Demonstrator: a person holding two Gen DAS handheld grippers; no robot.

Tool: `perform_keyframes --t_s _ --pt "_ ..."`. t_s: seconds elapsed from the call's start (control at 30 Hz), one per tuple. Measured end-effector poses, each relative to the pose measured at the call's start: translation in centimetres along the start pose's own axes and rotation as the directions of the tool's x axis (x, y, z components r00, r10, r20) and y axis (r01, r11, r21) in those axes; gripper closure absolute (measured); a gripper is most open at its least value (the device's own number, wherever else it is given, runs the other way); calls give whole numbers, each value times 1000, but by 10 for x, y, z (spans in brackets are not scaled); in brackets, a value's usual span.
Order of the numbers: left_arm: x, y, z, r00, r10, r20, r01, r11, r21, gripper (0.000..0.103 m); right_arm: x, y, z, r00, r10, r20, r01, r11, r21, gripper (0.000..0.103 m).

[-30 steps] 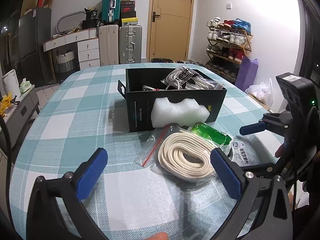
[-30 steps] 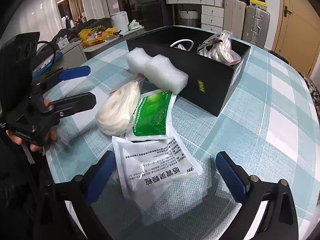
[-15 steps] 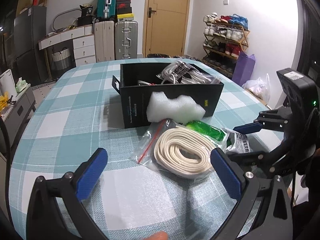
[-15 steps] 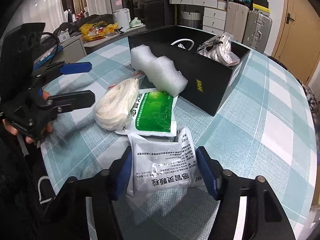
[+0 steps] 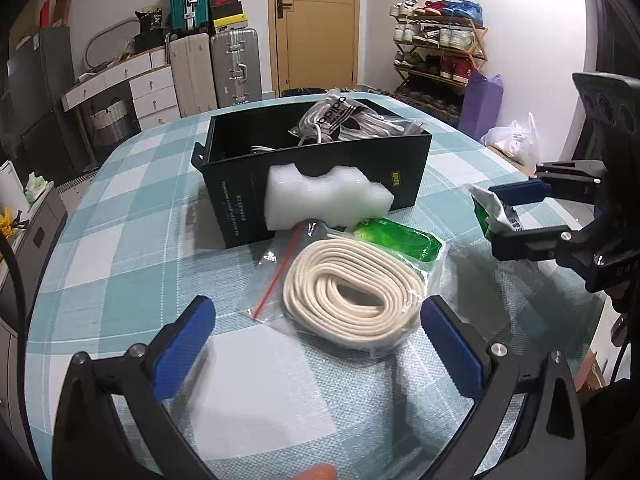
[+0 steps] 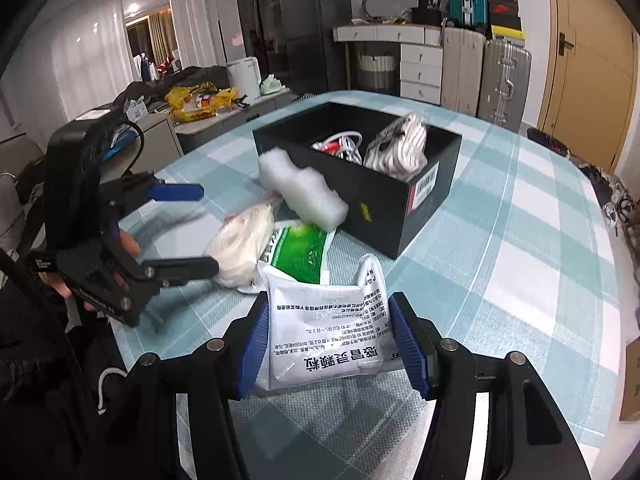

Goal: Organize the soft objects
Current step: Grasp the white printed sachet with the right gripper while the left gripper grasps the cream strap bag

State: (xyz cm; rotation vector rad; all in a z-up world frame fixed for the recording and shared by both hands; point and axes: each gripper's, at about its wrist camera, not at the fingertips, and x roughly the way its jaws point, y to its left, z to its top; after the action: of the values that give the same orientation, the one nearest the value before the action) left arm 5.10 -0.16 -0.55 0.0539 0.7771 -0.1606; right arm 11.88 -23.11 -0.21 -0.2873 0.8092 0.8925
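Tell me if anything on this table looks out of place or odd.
The foam block leans against the outside of the black box rather than lying in it. The white packet is bent and buckled between the right gripper. Nothing looks spilled or torn.

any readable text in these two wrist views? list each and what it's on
"adidas", partly cut off: on the clear bag of laces in the black box.
"感冒灵颗粒", seen upside down: on the white sachet that the right gripper has closed on.
Sachet's fine print: too small.
Green sachet: blurred.
Box's white side text, yellow logo, barcode label: illegible.
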Motion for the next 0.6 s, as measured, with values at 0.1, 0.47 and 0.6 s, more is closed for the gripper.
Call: perform_keyframes --t_s 0.1,0.47,0.6 --pt "1 -2 2 1000 -1 -9 1 1000 -23 0 -1 3 2 1000 8 6 -8 1000 -5 44" --pt "17 7 9 995 -44 -93 16 960 -279 0 -10 2 3 999 3 34 -3 1000 7 44" --pt "17 6 9 995 -63 -83 29 934 -357 0 -10 0 3 999 0 35 -1 1000 9 44"
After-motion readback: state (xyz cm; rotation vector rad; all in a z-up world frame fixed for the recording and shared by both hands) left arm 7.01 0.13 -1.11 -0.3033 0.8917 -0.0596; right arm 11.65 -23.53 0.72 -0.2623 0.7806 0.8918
